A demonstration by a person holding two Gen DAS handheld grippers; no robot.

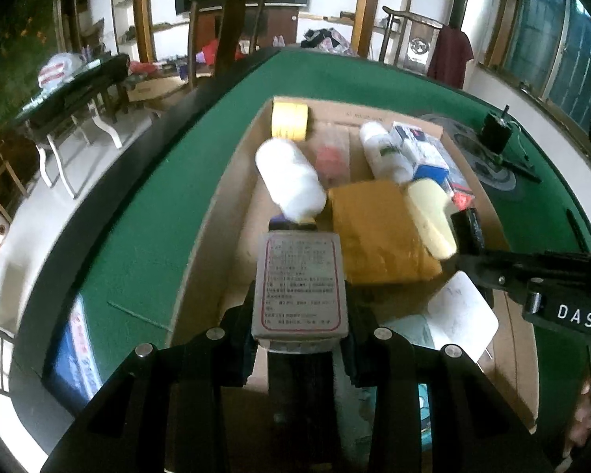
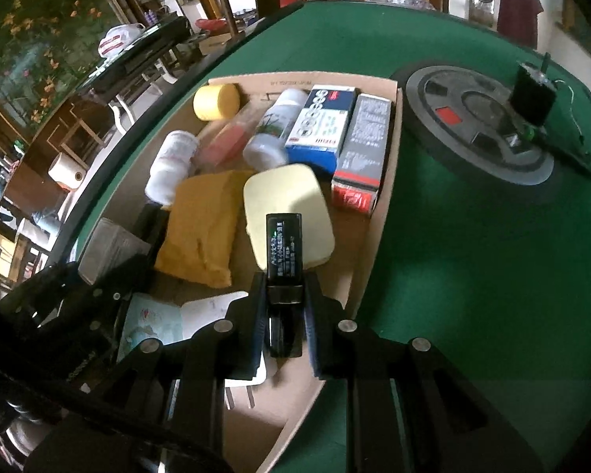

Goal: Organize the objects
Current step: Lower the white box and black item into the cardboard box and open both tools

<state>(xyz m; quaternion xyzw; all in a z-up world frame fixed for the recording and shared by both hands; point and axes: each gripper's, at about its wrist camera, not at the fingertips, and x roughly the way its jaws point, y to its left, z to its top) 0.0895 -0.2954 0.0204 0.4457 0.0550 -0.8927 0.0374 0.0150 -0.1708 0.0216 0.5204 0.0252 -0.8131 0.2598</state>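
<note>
The left gripper (image 1: 300, 339) squeezes a grey box (image 1: 300, 283) tight, over the near end of the cardboard tray (image 1: 201, 244). The right gripper (image 2: 284, 307) pinches a thin black bar (image 2: 283, 248), which sticks out over the pale pad (image 2: 291, 193). A brown packet (image 2: 201, 228) lies at 9 o'clock from the pad.

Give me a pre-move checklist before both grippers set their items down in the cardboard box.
1. Left gripper clamped on the grey printed box: ok.
2. Right gripper clamped on the black bar-shaped item: ok.
3. Both loads over the cardboard box: ok.
4. Bare floor under the grey box: cannot tell, hidden.
5. Bare floor under the black item: not ok, pale yellow case lies beneath.
6. Grippers apart from each other: ok.
</note>
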